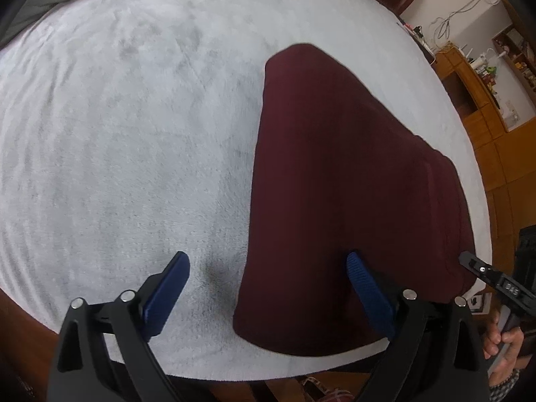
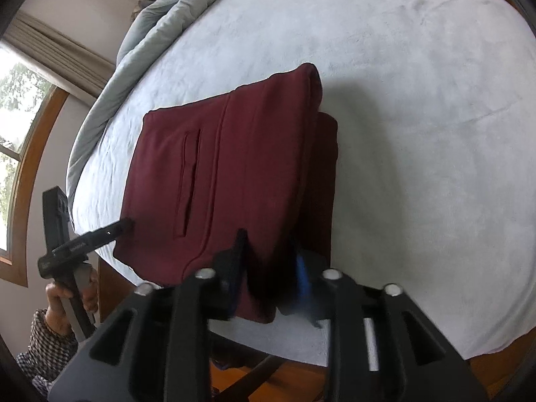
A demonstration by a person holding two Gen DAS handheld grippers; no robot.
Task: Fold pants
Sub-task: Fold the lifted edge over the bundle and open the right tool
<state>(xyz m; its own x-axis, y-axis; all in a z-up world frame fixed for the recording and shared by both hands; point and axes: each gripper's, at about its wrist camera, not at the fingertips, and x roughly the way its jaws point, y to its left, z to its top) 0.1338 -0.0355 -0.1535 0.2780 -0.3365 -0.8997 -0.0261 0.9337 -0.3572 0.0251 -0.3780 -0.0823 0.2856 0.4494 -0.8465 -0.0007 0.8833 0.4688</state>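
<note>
Dark maroon pants (image 1: pixel 341 201) lie folded into a thick stack on a pale grey bed cover (image 1: pixel 134 134). My left gripper (image 1: pixel 268 268) is open just above the bed, its right blue finger over the pants' near left edge. In the right wrist view the pants (image 2: pixel 234 167) show a slit pocket and a seam. My right gripper (image 2: pixel 268 251) is shut on the near edge of the folded pants. It also shows in the left wrist view (image 1: pixel 469 261) at the pants' right edge. The left gripper shows in the right wrist view (image 2: pixel 124 226) at the pants' left corner.
A rumpled grey duvet (image 2: pixel 150 33) lies along the far side of the bed. A wooden cabinet (image 1: pixel 475 100) with small items stands beyond the bed's right side. A window (image 2: pixel 13 134) with a wooden frame is at the left. The bed's near edge (image 1: pixel 301 372) is close below the grippers.
</note>
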